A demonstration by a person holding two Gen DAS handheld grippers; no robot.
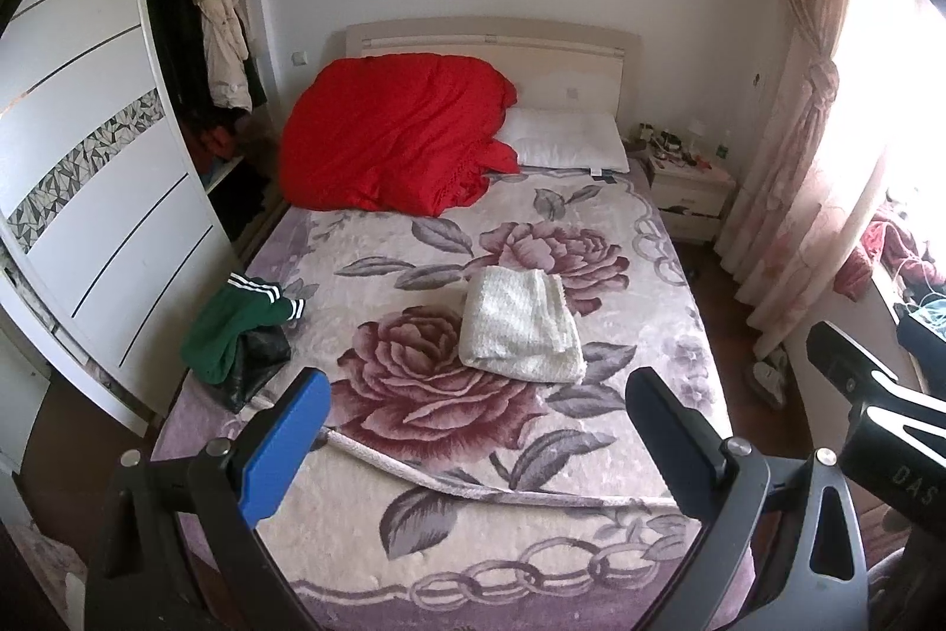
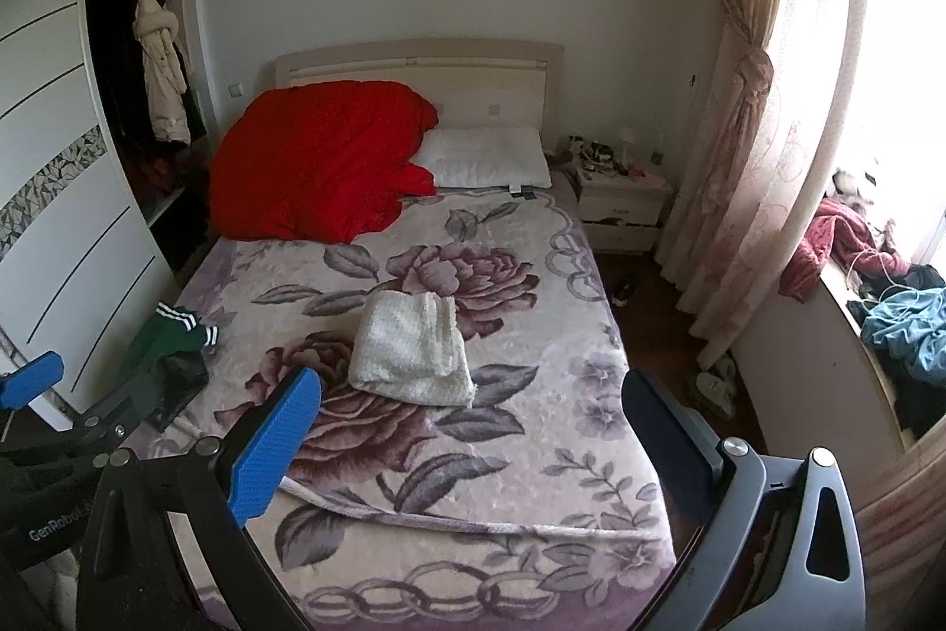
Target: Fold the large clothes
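Observation:
A folded white knitted garment lies in the middle of the bed with the rose-patterned blanket. A crumpled green garment with white stripes rests on a dark garment at the bed's left edge. My left gripper hangs open above the foot of the bed, nothing between its fingers. My right gripper is open too and empty, held beside the left one; the left gripper's blue pad shows at the left edge of the right wrist view.
A red quilt and a white pillow lie at the headboard. An open wardrobe stands left, a cluttered nightstand right. Curtains and a windowsill piled with clothes fill the right side.

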